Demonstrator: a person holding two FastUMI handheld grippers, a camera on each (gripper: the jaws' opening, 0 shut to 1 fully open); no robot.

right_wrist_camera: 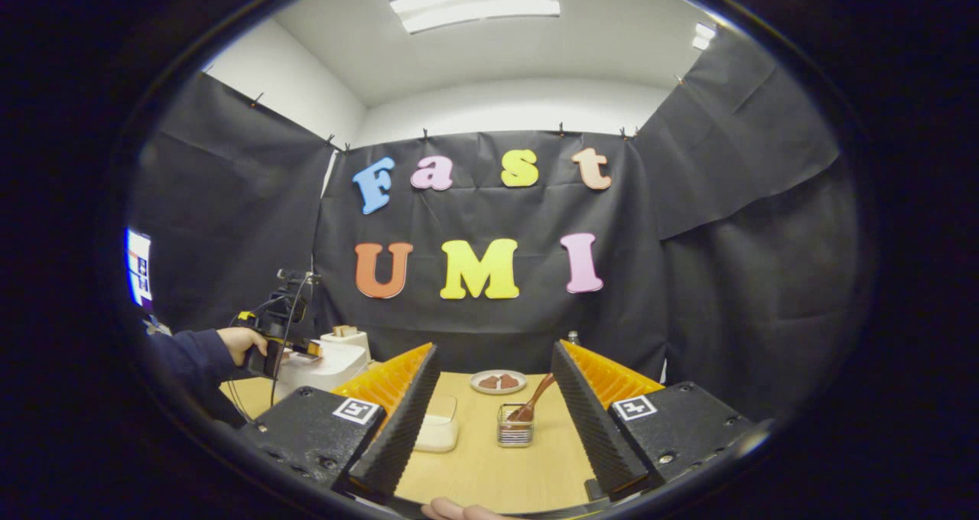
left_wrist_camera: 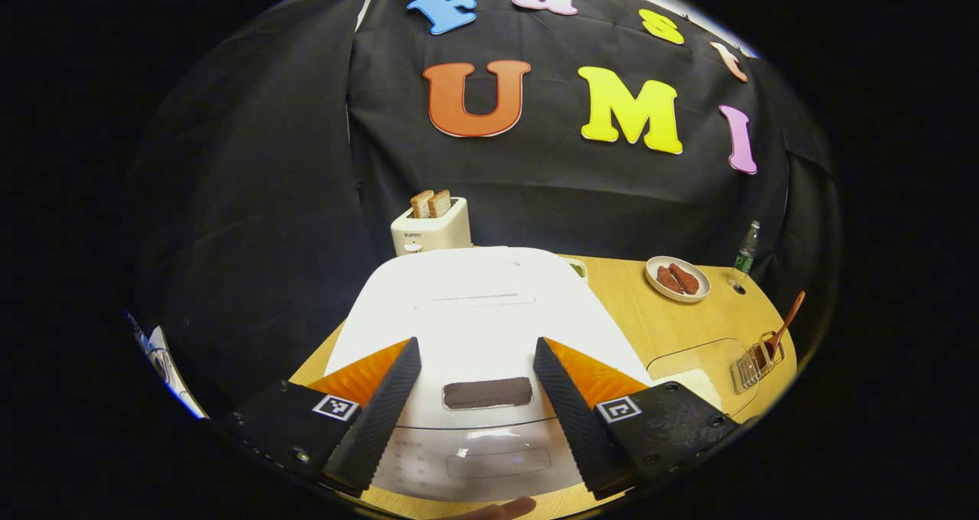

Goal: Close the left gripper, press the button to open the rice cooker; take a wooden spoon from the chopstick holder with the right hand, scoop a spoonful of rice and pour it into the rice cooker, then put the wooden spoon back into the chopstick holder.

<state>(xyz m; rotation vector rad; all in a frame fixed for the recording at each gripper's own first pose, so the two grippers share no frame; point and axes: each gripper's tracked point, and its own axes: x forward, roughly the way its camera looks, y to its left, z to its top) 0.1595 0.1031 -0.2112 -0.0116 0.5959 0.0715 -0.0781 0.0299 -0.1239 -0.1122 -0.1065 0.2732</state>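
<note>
I hold my left claw (left_wrist_camera: 474,398) wide over the cooker (left_wrist_camera: 482,313), its button (left_wrist_camera: 488,392) between the fingers, lid down; my right claw (right_wrist_camera: 493,420) waits wide, aimed at the spoon (right_wrist_camera: 533,403) in the holder (right_wrist_camera: 515,428) mid-counter (right_wrist_camera: 482,470)

The white rice cooker's (left_wrist_camera: 474,321) near front is cut off at the left gripper view's lower edge. In the right gripper view, the clear rice container (right_wrist_camera: 437,428) sits partly hidden behind the near orange finger (right_wrist_camera: 394,409), and the small bottle's (right_wrist_camera: 572,336) body is hidden.
</note>
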